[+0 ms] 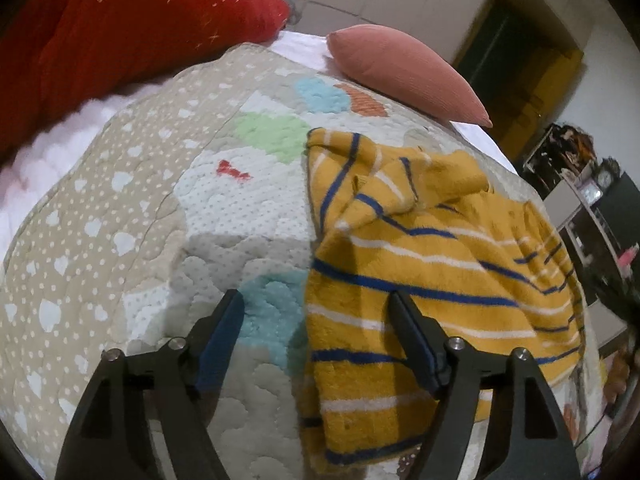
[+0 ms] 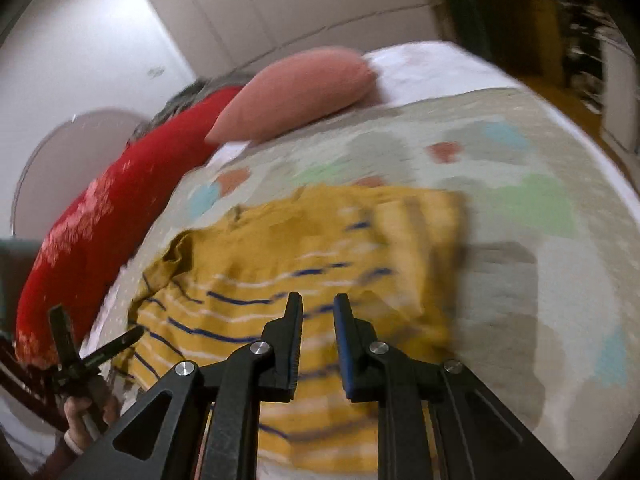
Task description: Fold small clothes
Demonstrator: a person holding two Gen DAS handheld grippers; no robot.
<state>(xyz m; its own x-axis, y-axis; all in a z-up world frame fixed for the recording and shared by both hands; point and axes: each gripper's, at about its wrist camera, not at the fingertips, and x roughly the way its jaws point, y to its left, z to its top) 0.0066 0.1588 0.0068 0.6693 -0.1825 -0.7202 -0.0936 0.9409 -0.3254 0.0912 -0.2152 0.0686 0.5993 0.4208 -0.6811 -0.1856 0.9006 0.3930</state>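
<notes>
Sweater [image 1: 420,256] under both open tools, left [image 1: 316,312], right [image 2: 318,312].

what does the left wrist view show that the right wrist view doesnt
Only the left wrist view shows the left gripper close up, open, straddling the yellow striped garment's edge, plus dark shelves.

Only the right wrist view shows the right gripper, open above the garment, and the person's hand holding the other gripper.

Both show the garment, the quilt, pink pillow and red blanket.
</notes>
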